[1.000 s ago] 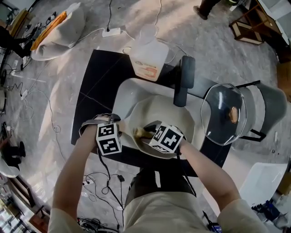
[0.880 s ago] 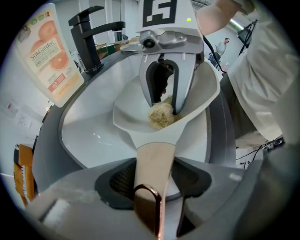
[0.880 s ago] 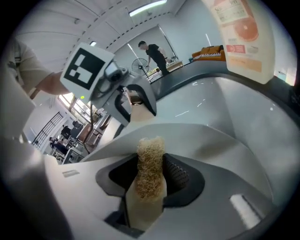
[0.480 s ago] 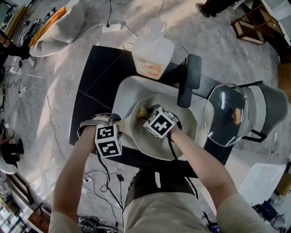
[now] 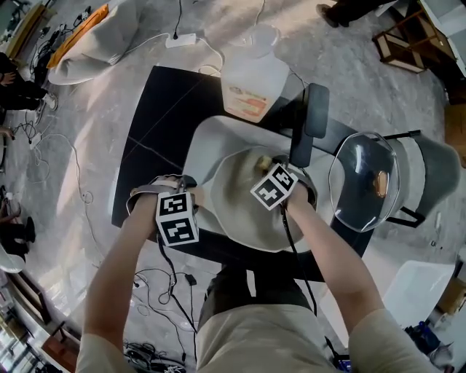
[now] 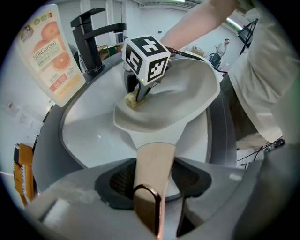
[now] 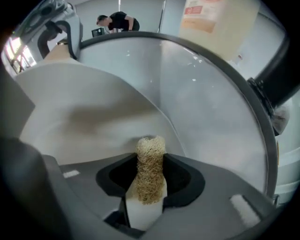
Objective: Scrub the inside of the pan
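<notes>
We clamp left gripper (image 6: 157, 187) on pan handle (image 6: 152, 161); right gripper (image 7: 149, 187) pinches scrubber (image 7: 151, 161) inside tilted pan (image 5: 237, 193). Pan sits in white sink (image 5: 198, 146), black counter (image 5: 156, 120), grey marble floor (image 5: 95, 138).

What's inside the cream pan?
The right tool holds a tan, stringy scrubbing pad against the bare inside of the cream pan. The patch beneath the pad is covered.

Head view: right gripper (image 5: 268, 169) cube hides its jaws & most of scrubber (image 5: 262, 161); left gripper (image 5: 195, 199) covers pan handle (image 6: 151, 159). Bottle (image 5: 255, 84) label too small to read; person (image 5: 346, 11) cut off at top edge.
</notes>
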Tool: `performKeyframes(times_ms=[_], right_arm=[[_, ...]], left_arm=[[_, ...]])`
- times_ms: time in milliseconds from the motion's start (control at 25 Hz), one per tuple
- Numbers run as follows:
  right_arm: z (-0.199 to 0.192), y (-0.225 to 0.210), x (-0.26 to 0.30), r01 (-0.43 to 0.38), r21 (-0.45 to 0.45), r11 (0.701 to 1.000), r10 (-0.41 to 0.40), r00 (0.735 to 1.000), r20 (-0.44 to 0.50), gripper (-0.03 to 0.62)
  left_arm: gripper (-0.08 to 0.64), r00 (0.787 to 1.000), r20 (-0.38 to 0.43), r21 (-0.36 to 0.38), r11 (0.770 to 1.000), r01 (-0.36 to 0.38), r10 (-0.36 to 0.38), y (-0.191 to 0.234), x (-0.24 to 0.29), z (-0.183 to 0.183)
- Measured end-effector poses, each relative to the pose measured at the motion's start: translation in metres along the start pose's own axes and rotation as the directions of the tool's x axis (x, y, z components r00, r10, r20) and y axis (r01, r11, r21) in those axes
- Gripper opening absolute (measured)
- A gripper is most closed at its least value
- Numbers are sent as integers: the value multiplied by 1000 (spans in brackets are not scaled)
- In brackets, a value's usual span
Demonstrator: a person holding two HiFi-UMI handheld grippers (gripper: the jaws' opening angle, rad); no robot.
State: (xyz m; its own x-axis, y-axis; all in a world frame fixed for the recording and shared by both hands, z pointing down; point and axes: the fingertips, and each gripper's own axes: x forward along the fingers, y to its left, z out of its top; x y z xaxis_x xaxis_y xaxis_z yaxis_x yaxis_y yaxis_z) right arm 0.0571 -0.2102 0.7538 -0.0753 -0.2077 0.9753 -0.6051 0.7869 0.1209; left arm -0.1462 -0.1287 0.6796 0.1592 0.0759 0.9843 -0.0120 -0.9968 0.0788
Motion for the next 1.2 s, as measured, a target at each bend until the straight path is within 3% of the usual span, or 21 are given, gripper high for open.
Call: performKeyframes(times_ms=[120, 320, 440, 560, 760, 920, 1040, 1120, 1200], right_arm=[[-27, 5, -4, -18, -57, 998, 11, 991, -135, 172], [-69, 26, -23, -114, -192, 975, 40, 935, -351, 167], [-85, 37, -39, -190, -161, 968, 109, 904, -414, 165], [-96, 56, -60, -329, -75, 941, 264, 856, -445, 163], [-92, 102, -101, -586, 58, 808, 554, 723, -413, 163], [-62, 142, -114, -712, 129, 690, 717, 649, -253, 163], [-31, 158, -120, -763, 145, 630, 777, 619, -117, 163], [-12, 164, -118, -776, 140, 615, 787, 614, -54, 164], [10, 165, -110, -774, 133, 619, 781, 625, 8, 167]], left_arm=[[238, 1000, -4, -7, 1000, 9, -9, -1, 2, 0], [238, 1000, 4, -10, 1000, 6, -6, 0, 1, 1], [238, 1000, 11, -7, 1000, 0, 0, 0, 1, 2], [238, 1000, 11, -6, 1000, -1, 1, 0, 1, 2], [241, 1000, 27, -2, 1000, -12, 12, 1, -1, 2], [241, 1000, 27, -8, 1000, -2, 3, 1, -1, 2], [241, 1000, 19, -14, 1000, 20, -19, 1, -1, 4], [241, 1000, 20, -12, 1000, 17, -17, 1, -1, 4], [241, 1000, 22, -12, 1000, 13, -13, 0, -1, 3]])
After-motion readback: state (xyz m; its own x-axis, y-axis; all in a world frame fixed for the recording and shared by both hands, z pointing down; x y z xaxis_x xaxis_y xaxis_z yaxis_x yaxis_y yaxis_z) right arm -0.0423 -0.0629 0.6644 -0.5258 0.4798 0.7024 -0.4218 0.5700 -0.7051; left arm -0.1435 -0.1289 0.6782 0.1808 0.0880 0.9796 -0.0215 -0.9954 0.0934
